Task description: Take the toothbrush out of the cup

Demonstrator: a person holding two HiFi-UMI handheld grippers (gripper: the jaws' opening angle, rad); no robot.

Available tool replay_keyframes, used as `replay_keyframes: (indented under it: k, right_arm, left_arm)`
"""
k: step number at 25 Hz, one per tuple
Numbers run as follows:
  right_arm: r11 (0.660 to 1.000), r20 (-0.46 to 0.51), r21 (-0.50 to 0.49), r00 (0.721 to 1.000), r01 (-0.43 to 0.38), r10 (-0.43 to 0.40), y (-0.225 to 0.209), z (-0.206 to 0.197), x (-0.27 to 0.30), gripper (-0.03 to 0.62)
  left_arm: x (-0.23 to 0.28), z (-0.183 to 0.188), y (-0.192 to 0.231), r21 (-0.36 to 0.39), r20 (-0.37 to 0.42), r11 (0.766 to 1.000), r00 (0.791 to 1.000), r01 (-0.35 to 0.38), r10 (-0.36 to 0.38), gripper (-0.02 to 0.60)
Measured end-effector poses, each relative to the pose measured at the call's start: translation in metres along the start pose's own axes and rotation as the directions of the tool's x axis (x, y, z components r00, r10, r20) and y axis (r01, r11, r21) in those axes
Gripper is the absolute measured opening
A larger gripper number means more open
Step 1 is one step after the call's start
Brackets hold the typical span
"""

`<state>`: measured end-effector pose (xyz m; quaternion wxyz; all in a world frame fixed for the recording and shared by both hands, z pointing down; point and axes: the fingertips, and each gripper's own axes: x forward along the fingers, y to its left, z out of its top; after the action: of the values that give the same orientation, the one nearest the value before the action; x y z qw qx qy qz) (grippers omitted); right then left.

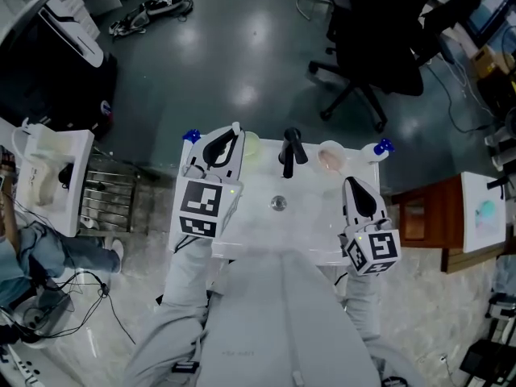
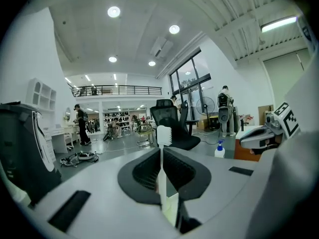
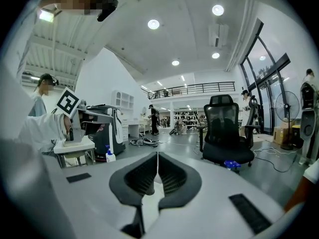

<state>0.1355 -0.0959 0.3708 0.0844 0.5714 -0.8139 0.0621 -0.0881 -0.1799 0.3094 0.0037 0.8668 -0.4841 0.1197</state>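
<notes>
Could not see the lower end of the toothbrush, hidden below the jaws, nor tell whether clear of the cup. Saw only part of that cup, half covered by the left gripper at the far left of the sink. Found that gripper nearly closed, clamped on the white handle, bristle head upright above the tips. Found the right gripper pressed fully together, holding nothing, by the sink's right edge. Noted the tap between them at the far rim, apart from both, with bare basin around the drain and a spray bottle at the far right corner
</notes>
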Motion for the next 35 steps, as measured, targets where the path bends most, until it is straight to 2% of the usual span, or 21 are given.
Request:
replay_keyframes:
  k: [16, 29, 35]
  right_arm:
    - [0.999, 0.018, -0.022, 0.999, -0.043, 0.043, 0.009, 0.010, -0.007, 0.025]
    - [1.000, -0.004, 0.006, 1.000, -0.005, 0.005, -0.012, -0.007, 0.000, 0.026]
    - [1.000, -0.015, 0.028, 1.000, -0.006, 0.006, -0.029, -0.034, 0.010, 0.034]
  left_arm:
    - [-0.059, -0.029, -0.038, -0.105, -0.016, 0.994, 1.000, 0.008, -0.009, 0.035]
    - [-0.038, -0.040, -0.052, -0.125, -0.046, 0.991, 0.997, 0.052, -0.058, 0.035]
    - [-0.022, -0.051, -0.060, -0.130, -0.076, 0.989, 0.994, 0.072, -0.082, 0.035]
